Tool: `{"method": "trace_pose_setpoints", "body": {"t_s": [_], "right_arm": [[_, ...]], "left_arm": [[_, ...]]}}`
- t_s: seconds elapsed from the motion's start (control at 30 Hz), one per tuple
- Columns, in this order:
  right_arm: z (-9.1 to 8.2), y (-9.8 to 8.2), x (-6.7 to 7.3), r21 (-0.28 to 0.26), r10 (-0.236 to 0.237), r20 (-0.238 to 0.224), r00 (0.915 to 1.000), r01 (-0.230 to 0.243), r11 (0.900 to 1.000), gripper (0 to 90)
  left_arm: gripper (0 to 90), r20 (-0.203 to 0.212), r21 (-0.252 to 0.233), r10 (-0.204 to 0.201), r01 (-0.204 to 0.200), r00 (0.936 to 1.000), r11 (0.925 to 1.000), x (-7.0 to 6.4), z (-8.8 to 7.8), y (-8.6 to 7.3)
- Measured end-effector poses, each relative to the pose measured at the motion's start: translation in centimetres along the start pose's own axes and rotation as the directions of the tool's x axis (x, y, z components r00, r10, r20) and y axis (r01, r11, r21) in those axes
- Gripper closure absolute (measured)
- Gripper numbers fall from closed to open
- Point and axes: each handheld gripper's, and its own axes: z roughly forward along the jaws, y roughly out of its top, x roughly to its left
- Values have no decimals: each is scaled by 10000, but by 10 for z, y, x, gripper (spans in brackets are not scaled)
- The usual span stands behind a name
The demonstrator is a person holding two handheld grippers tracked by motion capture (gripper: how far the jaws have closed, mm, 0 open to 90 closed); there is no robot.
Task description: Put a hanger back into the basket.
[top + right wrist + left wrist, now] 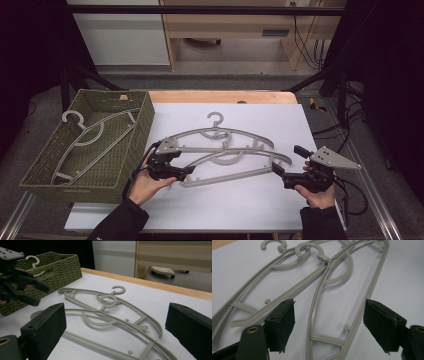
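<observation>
Lying at frame centre on the white counter, two grey hangers overlap. The near hanger has its left end between the left gripper jaws, parted, untouched. At right, the right gripper jaws gape wide beside its other end.

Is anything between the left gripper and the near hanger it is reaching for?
Nothing visible. The left gripper has its open jaws around the near hanger's end, with only the white sheet beneath. The far hanger overlaps it farther along, by the hooks.
</observation>
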Motion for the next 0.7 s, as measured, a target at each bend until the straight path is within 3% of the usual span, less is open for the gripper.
{"method": "trace_pose_setpoints", "body": {"t_s": [0.2,0.27,0.53,0.7], "right_arm": [[0,0,0,-20,4,10,10000,-4,10000,34],[0,0,0,-27,0,-5,10000,0,10000,35],[0,0,0,-32,7,-27,10000,-7,10000,34],[0,0,0,-23,8,-39,10000,-8,10000,35]], "left_arm": [[338,-107,762,95,-87,9999,9971,6,24,1],[389,-97,1203,186,-173,9998,9926,9,36,0],[527,-329,1730,336,-275,9989,9845,17,58,-3],[594,-203,1987,456,-406,9988,9792,19,62,-2]]}}
